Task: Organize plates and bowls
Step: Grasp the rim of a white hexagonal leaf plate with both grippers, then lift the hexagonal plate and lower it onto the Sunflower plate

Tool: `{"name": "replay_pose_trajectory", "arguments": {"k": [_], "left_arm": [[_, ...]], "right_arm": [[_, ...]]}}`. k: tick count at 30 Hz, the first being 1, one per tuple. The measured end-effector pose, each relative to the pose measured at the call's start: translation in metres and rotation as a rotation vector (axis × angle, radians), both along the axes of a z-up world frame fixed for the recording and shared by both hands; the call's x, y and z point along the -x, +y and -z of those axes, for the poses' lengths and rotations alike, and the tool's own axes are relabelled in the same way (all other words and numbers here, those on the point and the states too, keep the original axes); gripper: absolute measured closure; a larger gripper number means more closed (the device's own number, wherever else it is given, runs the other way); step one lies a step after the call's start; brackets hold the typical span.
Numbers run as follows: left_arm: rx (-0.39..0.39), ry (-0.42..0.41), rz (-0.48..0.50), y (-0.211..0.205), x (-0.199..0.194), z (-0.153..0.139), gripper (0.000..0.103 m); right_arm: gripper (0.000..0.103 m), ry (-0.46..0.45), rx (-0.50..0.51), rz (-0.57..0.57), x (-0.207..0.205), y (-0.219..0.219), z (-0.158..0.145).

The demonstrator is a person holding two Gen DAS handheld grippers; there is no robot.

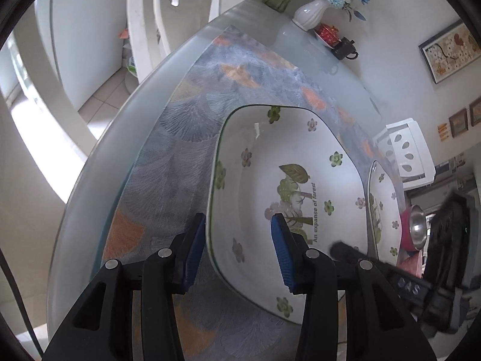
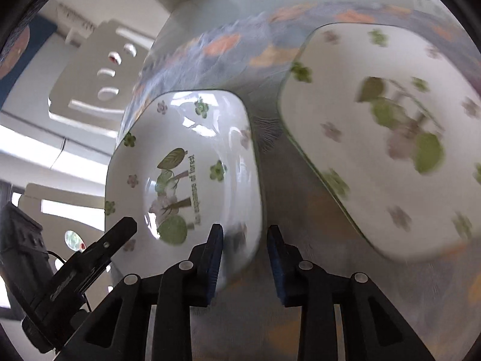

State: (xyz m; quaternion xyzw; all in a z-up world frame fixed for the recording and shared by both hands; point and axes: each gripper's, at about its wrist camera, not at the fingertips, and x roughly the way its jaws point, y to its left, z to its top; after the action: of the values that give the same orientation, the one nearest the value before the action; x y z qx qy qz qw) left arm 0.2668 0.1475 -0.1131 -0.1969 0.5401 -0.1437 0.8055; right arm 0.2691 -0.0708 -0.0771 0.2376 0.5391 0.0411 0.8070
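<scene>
A large white square plate (image 1: 288,186) with a tree-and-flower print lies on the patterned table runner (image 1: 186,138). My left gripper (image 1: 239,234) is open, its blue pads straddling the plate's near-left rim, one outside and one over the inside. A smaller white bowl (image 2: 192,165) with the same print sits to the right of the plate; its edge shows in the left wrist view (image 1: 381,210). My right gripper (image 2: 245,240) is open, its pads either side of the bowl's near rim. The large plate (image 2: 390,138) is blurred in the right wrist view.
The runner lies on a round frosted glass table (image 1: 300,42). At its far side stand a white vase of flowers (image 1: 311,12), a small red dish (image 1: 327,34) and a dark teapot (image 1: 345,48). White chairs (image 1: 405,150) surround the table. The left gripper's body (image 2: 75,270) shows at lower left.
</scene>
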Motion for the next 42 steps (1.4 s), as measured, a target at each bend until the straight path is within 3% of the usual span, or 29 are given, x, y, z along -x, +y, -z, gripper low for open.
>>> {"name": "replay_pose_trajectory", "arguments": {"k": [2, 6, 9, 13, 16, 28, 36, 42], "left_arm": [[-0.013, -0.014, 0.018, -0.003, -0.001, 0.000, 0.063], [-0.094, -0.064, 0.038, -0.005, 0.001, -0.003, 0.079], [-0.087, -0.108, 0.050, 0.000, 0.006, -0.008, 0.080], [-0.134, -0.191, 0.064, -0.002, 0.015, -0.024, 0.080], [-0.136, -0.197, 0.063, 0.001, 0.017, -0.026, 0.080], [-0.145, -0.258, 0.026, 0.014, 0.068, -0.050, 0.079], [-0.159, -0.362, 0.035, 0.007, 0.134, -0.102, 0.079], [-0.143, -0.373, 0.032, -0.004, 0.193, -0.119, 0.079]], "right_arm": [[0.075, -0.050, 0.049, -0.015, -0.004, 0.006, -0.006], [0.075, -0.099, 0.162, -0.040, -0.002, 0.018, -0.012], [0.076, -0.133, 0.191, -0.063, 0.006, 0.021, -0.017], [0.075, -0.211, 0.289, -0.105, 0.012, 0.033, -0.031], [0.075, -0.229, 0.226, -0.113, 0.012, 0.029, -0.036], [0.074, -0.343, 0.233, -0.202, 0.048, 0.043, -0.058], [0.073, -0.448, 0.222, -0.206, 0.120, 0.040, -0.098], [0.073, -0.479, 0.233, -0.206, 0.189, 0.028, -0.116]]}}
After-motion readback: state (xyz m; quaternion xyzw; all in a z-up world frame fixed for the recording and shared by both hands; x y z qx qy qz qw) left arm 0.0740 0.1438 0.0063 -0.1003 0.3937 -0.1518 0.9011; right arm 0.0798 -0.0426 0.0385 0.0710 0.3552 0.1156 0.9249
